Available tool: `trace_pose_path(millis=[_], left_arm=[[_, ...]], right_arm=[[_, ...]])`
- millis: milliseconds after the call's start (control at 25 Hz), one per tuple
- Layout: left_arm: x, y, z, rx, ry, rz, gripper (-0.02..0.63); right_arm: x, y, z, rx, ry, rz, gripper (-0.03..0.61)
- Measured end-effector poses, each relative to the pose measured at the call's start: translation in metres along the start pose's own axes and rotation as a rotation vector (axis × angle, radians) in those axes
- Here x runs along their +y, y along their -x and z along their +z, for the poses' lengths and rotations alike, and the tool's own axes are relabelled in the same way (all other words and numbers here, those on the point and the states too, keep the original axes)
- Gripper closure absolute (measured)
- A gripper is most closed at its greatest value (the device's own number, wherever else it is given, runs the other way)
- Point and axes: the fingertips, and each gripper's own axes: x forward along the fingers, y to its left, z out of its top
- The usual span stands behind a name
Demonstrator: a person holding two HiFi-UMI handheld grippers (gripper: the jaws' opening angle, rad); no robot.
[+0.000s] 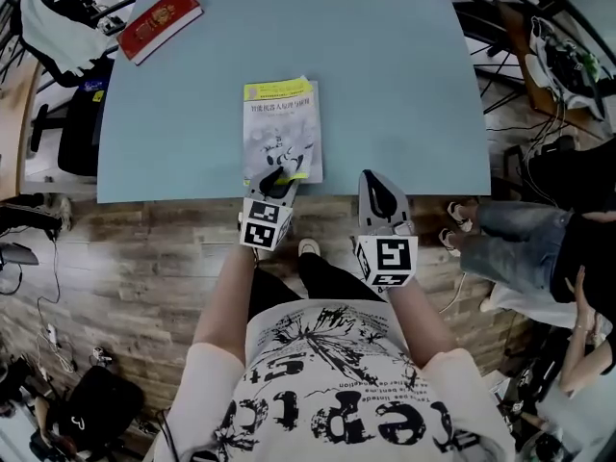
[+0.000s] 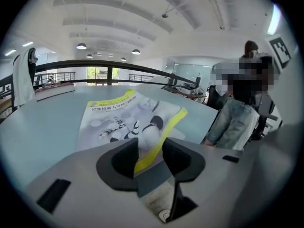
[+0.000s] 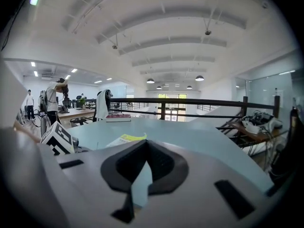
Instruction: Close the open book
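A thin book (image 1: 280,128) with a white cover and a yellow top band lies flat on the light blue table (image 1: 385,65), near its front edge. My left gripper (image 1: 280,183) sits at the book's near edge. In the left gripper view its jaws (image 2: 149,152) stand apart, and the cover's yellow-edged near corner (image 2: 159,137) rises between them without being pinched. To the right of the book, at the table's front edge, my right gripper (image 1: 375,189) is shut and holds nothing (image 3: 145,148). In the right gripper view only the book's yellow edge (image 3: 128,138) shows.
A red book (image 1: 159,22) lies at the table's far left corner. A person in jeans (image 1: 520,239) sits just off the table's right front corner. A railing and cluttered desks (image 1: 568,56) surround the table.
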Motion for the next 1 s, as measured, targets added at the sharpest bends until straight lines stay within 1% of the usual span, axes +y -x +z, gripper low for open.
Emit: trace_pose_path(millis=[40,80,240,400,520,560,720,800,880,1000], left_arm=[[-0.003,-0.001,-0.001,-0.002,-0.007,-0.009,0.44],[-0.005,-0.001,-0.001,-0.006,-0.013,-0.015,0.425],[-0.008,0.002,-0.002,-0.01,-0.006,-0.041,0.397],[-0.016,0.018,0.004,-0.012,-0.038,-0.068,0.395],[-0.02,0.038,0.014,-0.05,-0.08,-0.064,0.396],[-0.02,0.045,0.019,-0.071,-0.086,-0.054,0.403],[-0.016,0.075,0.056,-0.197,-0.092,-0.014,0.495],[-0.011,0.095,0.077,-0.267,-0.08,0.008,0.551],[-0.007,0.115,0.098,-0.335,-0.064,0.026,0.575],[0.0,0.145,0.128,-0.417,-0.073,0.058,0.588]], right_arm=[[-0.002,0.001,-0.002,0.006,-0.004,-0.01,0.569],[-0.003,0.001,-0.004,0.013,-0.006,-0.02,0.569],[-0.001,0.002,-0.008,0.032,-0.02,-0.03,0.569],[0.006,0.004,-0.005,0.034,-0.005,-0.04,0.569],[0.016,0.005,0.0,0.028,-0.005,-0.021,0.569],[0.02,0.005,0.003,0.02,-0.008,-0.009,0.569],[0.035,0.005,0.019,-0.018,0.004,0.03,0.569],[0.045,0.006,0.029,-0.038,0.016,0.044,0.569],[0.051,0.007,0.041,-0.065,0.017,0.06,0.569],[0.06,0.01,0.059,-0.106,0.008,0.088,0.569]])
